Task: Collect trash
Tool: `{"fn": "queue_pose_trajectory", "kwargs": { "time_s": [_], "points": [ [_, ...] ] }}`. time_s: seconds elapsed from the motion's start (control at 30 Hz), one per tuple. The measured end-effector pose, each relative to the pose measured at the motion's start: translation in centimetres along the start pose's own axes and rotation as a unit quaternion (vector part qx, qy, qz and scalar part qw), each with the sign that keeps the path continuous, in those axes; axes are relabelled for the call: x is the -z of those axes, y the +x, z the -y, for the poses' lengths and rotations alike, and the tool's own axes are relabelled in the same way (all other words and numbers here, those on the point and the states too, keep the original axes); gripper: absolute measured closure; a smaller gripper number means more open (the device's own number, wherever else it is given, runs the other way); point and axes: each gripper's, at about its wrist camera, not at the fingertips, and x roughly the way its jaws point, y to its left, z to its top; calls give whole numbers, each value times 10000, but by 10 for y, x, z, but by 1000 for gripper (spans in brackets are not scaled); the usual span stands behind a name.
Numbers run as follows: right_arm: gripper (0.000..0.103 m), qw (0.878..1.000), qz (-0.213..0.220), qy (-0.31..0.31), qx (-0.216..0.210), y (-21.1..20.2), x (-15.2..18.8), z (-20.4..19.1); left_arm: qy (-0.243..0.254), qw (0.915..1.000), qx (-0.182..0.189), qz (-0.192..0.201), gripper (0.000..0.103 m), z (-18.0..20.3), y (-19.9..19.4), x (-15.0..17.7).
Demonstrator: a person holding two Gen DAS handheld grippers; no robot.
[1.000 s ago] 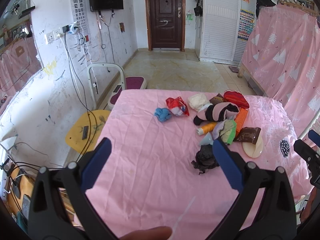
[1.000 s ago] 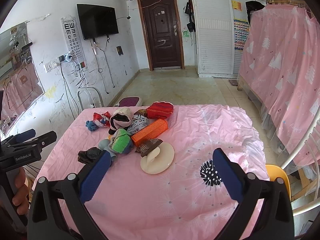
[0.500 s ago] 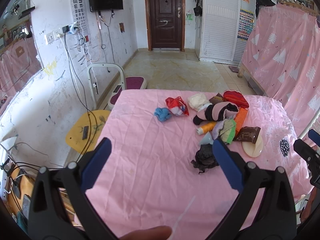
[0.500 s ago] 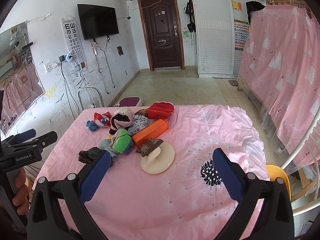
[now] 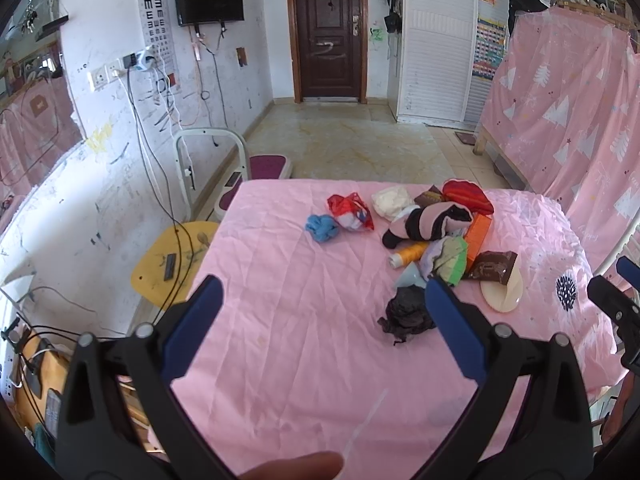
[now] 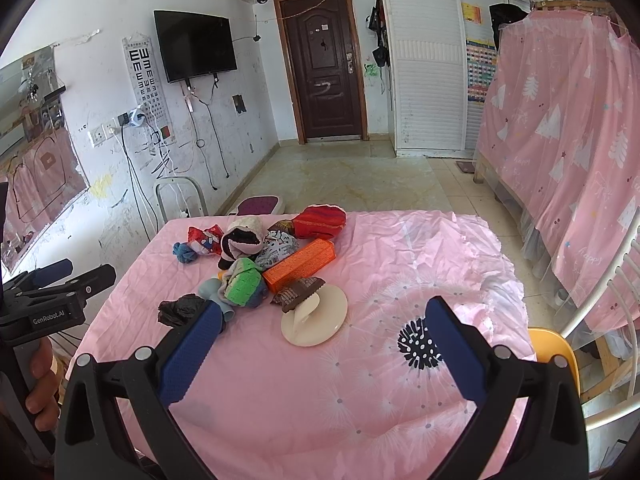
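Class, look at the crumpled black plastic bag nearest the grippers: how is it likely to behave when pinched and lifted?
The black bag looks thin and crumpled, so it will probably squash flat between the fingers and hang limp. It seems light, likely lifting easily. Lying apart from the pile on the pink cloth, it probably won't drag neighbours.

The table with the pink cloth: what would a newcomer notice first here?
The eye goes first to the heap of bright trash on the pink tablecloth, where an orange box lies at the centre. A crumpled black bag lies apart at the near edge. Both the left gripper and the right gripper are open above the cloth.
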Motion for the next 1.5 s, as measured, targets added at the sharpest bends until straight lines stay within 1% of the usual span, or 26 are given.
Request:
{"fn": "queue_pose_trajectory", "kwargs": {
  "time_s": [1.13,1.3,1.37,1.5],
  "points": [
    [11,10000,-33,-16,-6,2,0,0,2,10000,0,1,6,2,0,2],
    [11,9999,-123,-72,-52,10,2,-1,-3,9997,103,-232,6,7,11,1],
    [11,9997,-216,-94,-96,18,2,-1,45,9992,164,-355,6,20,20,2],
    [11,9988,-412,-125,-215,38,4,-2,177,9974,332,-618,6,28,45,6]
  ]
}}
